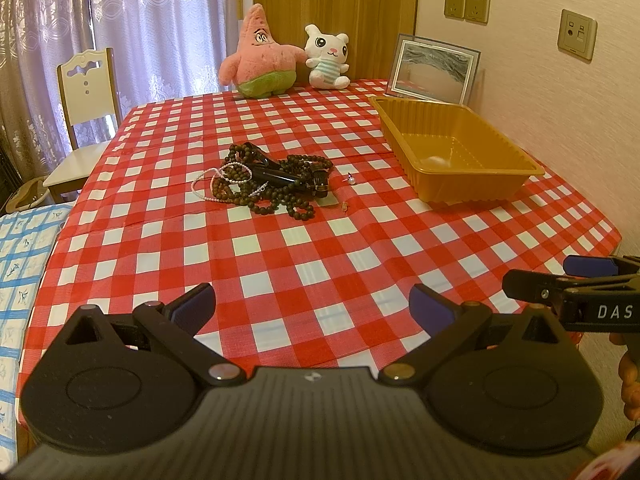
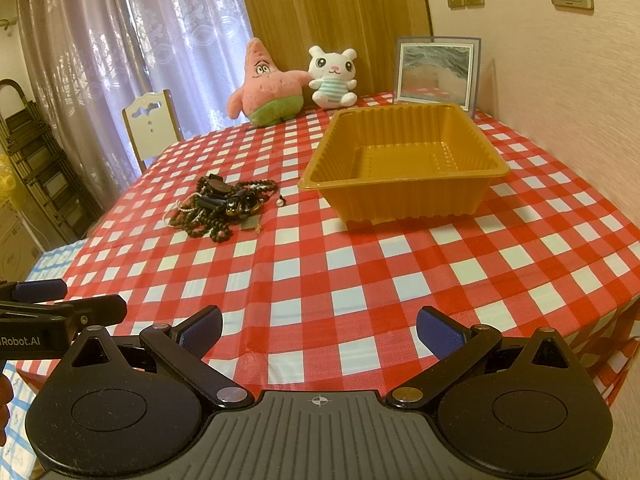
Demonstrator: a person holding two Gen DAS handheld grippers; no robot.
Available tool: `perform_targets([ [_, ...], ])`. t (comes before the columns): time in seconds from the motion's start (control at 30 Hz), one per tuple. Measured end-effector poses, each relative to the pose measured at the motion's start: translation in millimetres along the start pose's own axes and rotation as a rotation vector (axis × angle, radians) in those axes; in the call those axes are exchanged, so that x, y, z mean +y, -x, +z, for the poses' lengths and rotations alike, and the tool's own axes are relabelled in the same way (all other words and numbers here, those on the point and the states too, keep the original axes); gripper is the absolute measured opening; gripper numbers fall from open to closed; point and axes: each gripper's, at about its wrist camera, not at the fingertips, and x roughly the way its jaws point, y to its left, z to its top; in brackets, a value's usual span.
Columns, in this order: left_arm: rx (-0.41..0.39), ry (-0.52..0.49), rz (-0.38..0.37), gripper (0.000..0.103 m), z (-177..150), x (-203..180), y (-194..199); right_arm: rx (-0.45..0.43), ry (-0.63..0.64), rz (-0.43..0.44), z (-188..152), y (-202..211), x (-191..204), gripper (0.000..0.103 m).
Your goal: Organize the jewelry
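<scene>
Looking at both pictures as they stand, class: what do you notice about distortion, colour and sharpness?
Left wrist view: fisheye bends the checked tablecloth and darkens the corners; a warm yellow cast; the bead pile is fairly sharp. Right wrist view: the same barrel curve, strongest along the curtains; the golden tray shows soft glare on its floor; the close-up right gripper stays dark.

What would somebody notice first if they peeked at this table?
Probably the red-and-white checked tablecloth covering the whole table, and the two plush toys at its far edge: a pink starfish beside a white bunny. Next, the tangle of dark beads and jewelry in the middle, with an empty golden tray to its right.
</scene>
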Motion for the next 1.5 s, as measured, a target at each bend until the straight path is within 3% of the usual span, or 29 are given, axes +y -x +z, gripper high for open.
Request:
perform_targets([
  [1.5, 0.005, -0.001, -0.001, 0.103, -4.4, 2.8, -3.3, 0.004, -0.002, 0.000, -0.3, -3.2, -0.8, 0.103],
])
